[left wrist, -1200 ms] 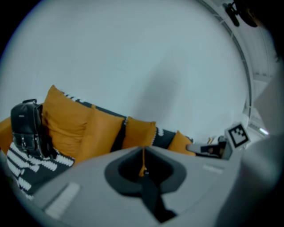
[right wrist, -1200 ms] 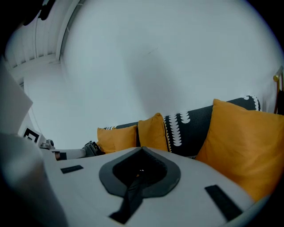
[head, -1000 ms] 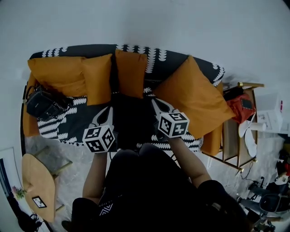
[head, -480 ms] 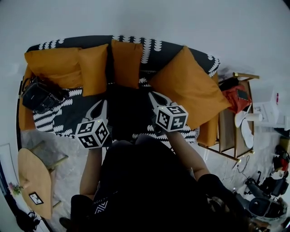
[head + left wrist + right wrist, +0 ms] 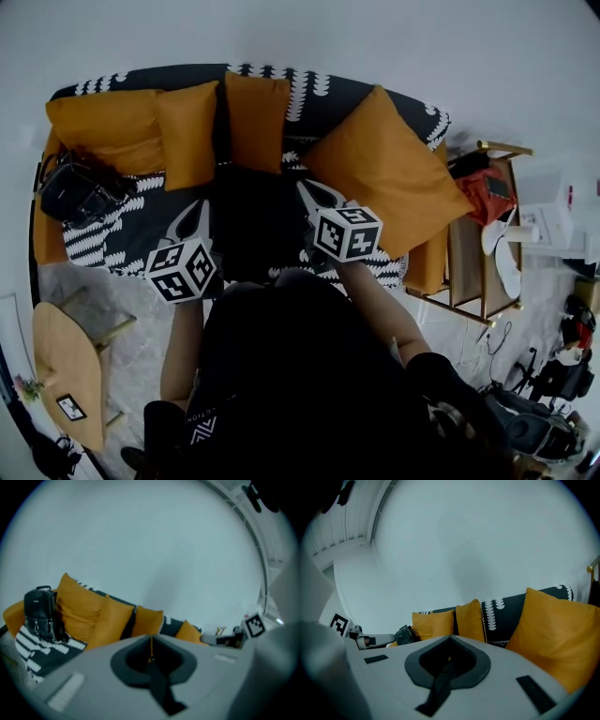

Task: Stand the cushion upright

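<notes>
Three smaller cushions (image 5: 187, 131) stand fairly upright along the sofa (image 5: 309, 94) back at the left. The large cushion (image 5: 389, 173) at the right end leans tilted, one corner up. My left hand-held gripper (image 5: 199, 217) and right hand-held gripper (image 5: 314, 197) hover above the seat, jaws together on nothing. I judge that the tilted one is left to straighten.

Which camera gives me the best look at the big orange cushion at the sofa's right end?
Head view: the large orange cushion shows nearly whole, tilted. The right gripper view crops it at the frame edge; the left gripper view shows only a corner.
</notes>
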